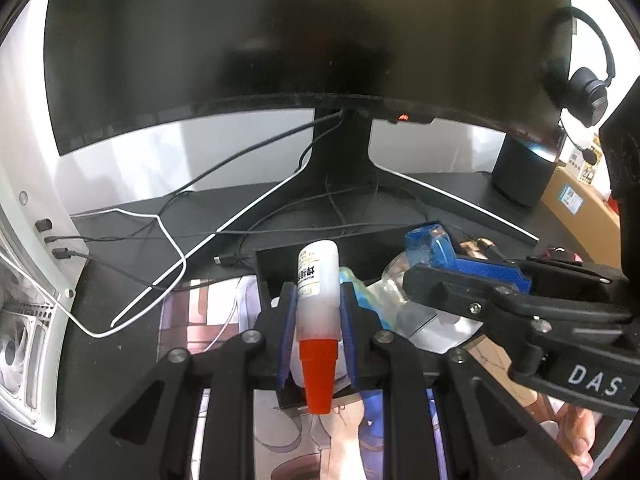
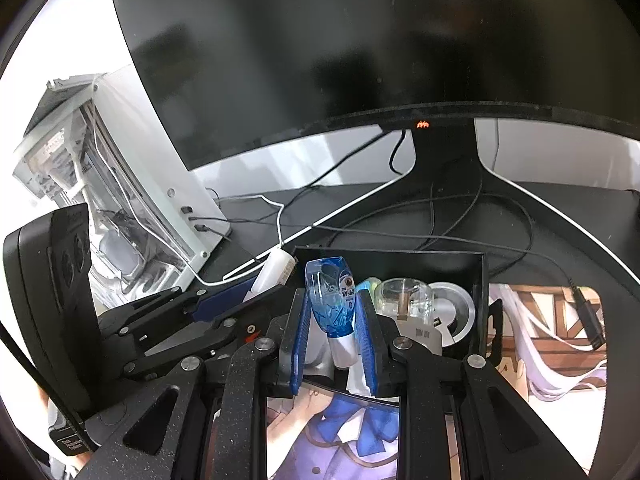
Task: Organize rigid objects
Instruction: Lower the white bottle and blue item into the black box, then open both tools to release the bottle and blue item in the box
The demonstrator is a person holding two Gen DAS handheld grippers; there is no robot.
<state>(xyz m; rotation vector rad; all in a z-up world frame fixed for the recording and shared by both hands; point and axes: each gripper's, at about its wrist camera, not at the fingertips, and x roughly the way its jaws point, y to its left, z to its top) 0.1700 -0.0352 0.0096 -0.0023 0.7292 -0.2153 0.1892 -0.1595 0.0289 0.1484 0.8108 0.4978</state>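
Big dark monitor [image 1: 240,40] fills twelve o'clock, its stand [image 1: 344,152] trailing cables [image 1: 240,236] over the surface [image 1: 460,188]. White computer case [image 2: 132,184] at nine. Below, the black box [image 2: 482,280] crowded with a glass jar [image 2: 408,296]. Left claw [image 1: 318,316] pinching an orange-capped white bottle [image 1: 318,292] above the box; right claw [image 2: 334,332] pinching a blue-topped bottle [image 2: 330,300] just beside.

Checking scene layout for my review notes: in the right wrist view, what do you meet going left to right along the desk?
White computer case → left hand-held gripper holding a white glue bottle → blue correction tape in the right hand-held gripper → clear glass jar → black box wall → black USB plug.
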